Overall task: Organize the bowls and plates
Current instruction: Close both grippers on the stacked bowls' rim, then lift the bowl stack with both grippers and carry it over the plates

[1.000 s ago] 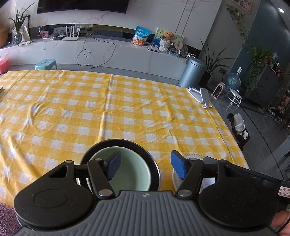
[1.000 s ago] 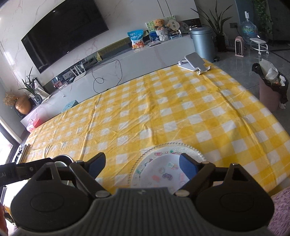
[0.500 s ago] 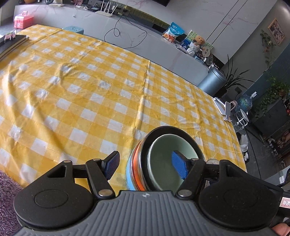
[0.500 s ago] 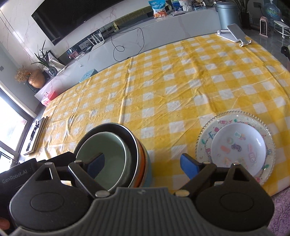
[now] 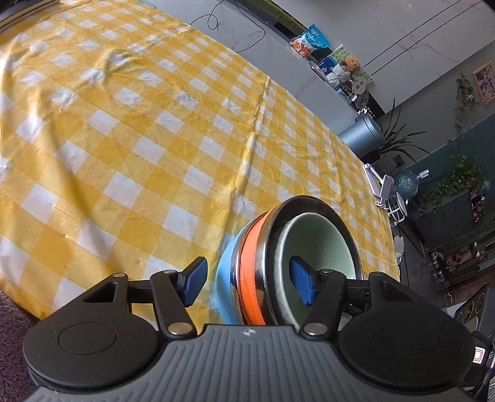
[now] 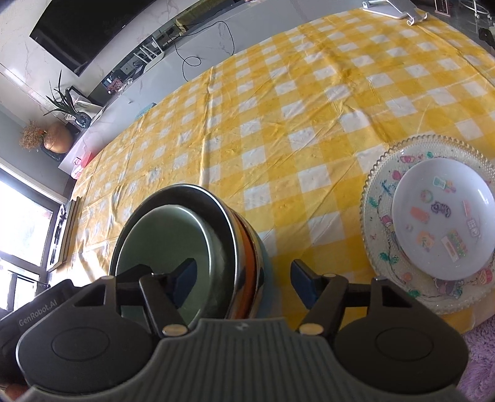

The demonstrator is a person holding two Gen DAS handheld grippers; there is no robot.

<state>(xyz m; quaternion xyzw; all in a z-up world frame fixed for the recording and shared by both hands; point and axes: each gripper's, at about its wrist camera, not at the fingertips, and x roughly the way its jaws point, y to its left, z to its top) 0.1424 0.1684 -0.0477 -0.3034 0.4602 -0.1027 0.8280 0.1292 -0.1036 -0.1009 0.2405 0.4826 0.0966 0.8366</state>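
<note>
A stack of nested bowls (image 5: 247, 272) stands near the front edge of the yellow checked table (image 5: 154, 154): light blue outermost, then orange, then steel, with a pale green bowl (image 5: 318, 244) inside. My left gripper (image 5: 249, 284) straddles the stack's left wall, one pad inside the green bowl and one outside. Its jaws are closing, and a gap still shows at the pads. My right gripper (image 6: 244, 281) straddles the right wall of the bowl stack (image 6: 198, 235) the same way, also closing without pressing. A beaded glass plate (image 6: 377, 191) carries a small white plate (image 6: 442, 216).
A grey folding stand (image 6: 393, 6) lies at the table's far edge. A dark flat tray (image 6: 62, 235) sits at the left end. A purple rug (image 6: 482, 355) lies below the near table edge. Beyond the table are a white bench, a television and plants.
Both grippers came down and in on the bowl stack, so their fingers now straddle its rim from opposite sides. Both pairs of jaws narrowed. The left view rolled.
</note>
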